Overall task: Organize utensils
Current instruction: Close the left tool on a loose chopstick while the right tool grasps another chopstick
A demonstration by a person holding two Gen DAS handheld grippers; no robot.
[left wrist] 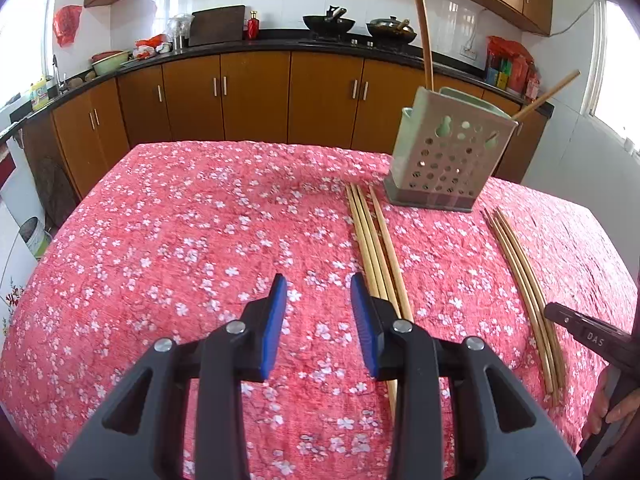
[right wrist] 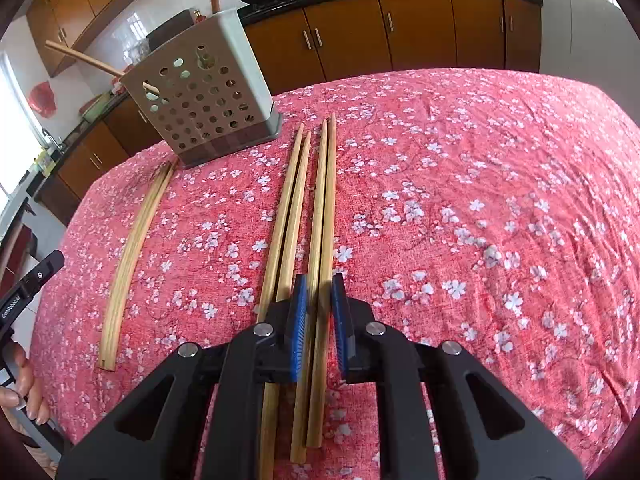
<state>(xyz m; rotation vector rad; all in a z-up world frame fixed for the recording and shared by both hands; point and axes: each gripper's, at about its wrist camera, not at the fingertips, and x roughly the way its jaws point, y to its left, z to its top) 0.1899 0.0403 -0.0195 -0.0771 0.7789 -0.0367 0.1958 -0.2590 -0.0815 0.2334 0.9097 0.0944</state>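
Wooden chopsticks lie in two bundles on the pink floral tablecloth [left wrist: 180, 240]. My left gripper [left wrist: 319, 280] hangs open over bare cloth, with the left bundle [left wrist: 376, 240] just to the right of its right pad. In the right wrist view, my right gripper [right wrist: 320, 280] is shut on the right-hand pair of chopsticks [right wrist: 325, 208], low on the cloth. A second pair [right wrist: 290, 216] lies beside its left finger. The left bundle [right wrist: 132, 248] lies further left. A grey perforated holder [left wrist: 444, 160] [right wrist: 200, 92] stands behind, with two chopsticks in it.
The right bundle [left wrist: 524, 280] runs under the other gripper's black body [left wrist: 588, 334], which a hand [left wrist: 608, 412] holds. The left gripper's body [right wrist: 28, 284] shows at the left edge. Beyond the table's far edge stand brown cabinets [left wrist: 256, 92] and a counter with woks [left wrist: 328, 24].
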